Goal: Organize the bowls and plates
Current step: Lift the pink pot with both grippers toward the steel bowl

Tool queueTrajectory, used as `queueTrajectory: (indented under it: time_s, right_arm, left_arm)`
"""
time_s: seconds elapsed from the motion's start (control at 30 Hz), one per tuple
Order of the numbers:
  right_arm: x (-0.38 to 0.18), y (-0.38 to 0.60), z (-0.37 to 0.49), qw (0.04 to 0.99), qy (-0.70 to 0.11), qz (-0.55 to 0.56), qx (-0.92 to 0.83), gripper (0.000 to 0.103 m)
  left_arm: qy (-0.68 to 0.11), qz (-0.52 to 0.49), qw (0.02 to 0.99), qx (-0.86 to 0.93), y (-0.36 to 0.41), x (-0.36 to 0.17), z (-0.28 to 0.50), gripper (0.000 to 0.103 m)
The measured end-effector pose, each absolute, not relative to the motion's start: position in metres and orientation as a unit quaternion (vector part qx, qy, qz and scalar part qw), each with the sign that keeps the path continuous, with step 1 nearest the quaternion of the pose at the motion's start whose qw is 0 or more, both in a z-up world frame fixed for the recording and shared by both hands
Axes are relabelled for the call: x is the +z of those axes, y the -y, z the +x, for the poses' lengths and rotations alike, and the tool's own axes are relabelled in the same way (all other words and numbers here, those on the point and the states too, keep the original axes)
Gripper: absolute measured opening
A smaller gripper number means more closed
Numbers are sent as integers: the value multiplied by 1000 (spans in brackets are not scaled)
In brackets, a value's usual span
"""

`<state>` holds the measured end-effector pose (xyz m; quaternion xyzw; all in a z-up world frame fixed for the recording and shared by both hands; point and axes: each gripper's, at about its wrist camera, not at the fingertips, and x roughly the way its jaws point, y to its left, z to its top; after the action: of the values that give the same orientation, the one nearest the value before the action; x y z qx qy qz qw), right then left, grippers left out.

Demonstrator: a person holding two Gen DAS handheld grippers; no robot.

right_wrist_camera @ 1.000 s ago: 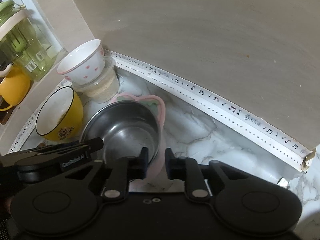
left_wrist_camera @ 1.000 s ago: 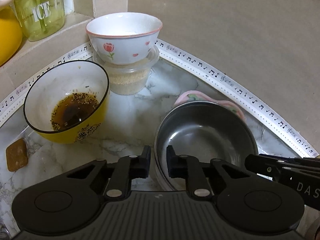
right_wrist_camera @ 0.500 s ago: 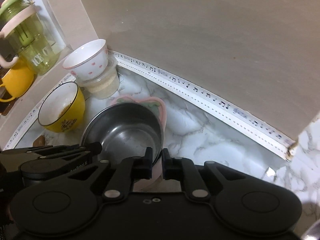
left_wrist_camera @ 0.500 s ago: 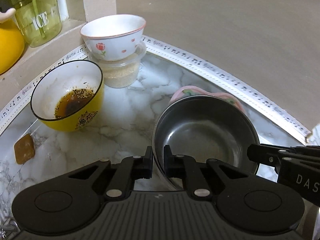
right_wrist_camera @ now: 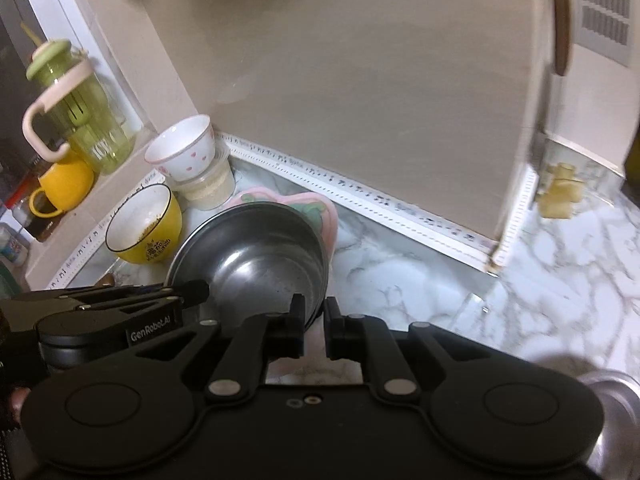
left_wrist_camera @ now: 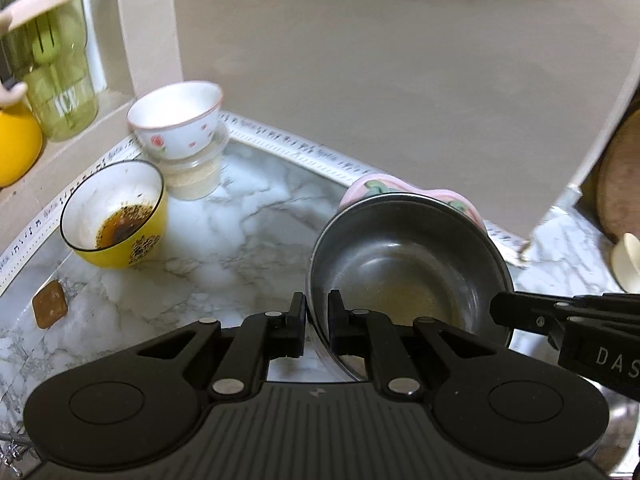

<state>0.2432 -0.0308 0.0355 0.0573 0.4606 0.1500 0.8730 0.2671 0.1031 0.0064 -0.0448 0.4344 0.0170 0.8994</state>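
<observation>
Both grippers, left gripper [left_wrist_camera: 317, 312] and right gripper [right_wrist_camera: 314, 316], now clamped on opposite rims of the steel bowl [left_wrist_camera: 404, 276] stacked on the pink plate [left_wrist_camera: 400, 190], have raised the pair off the marble counter [left_wrist_camera: 248, 224] at lower-centre frame; carry-off begins.

Open tabletop to my right, clutter left.
White marble tabletop [right_wrist_camera: 540, 280] lies bare rightward; yellow ceramic bowl [left_wrist_camera: 116, 216] and flowered white bowl [left_wrist_camera: 178, 120] crowd the corner.
</observation>
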Motion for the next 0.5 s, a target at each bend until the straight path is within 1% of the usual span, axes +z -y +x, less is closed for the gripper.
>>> queueTrajectory:
  time_s: [0.2,0.5]
  right_arm:
    - [57,58,219,888,-436,67,131,10]
    - [72,105,184,899,-418,86,99,10]
  left_arm:
    - [-421,-38,906,-7,-73,29,254,9]
    - [-415,-11,908,-49,-23,45,241,10]
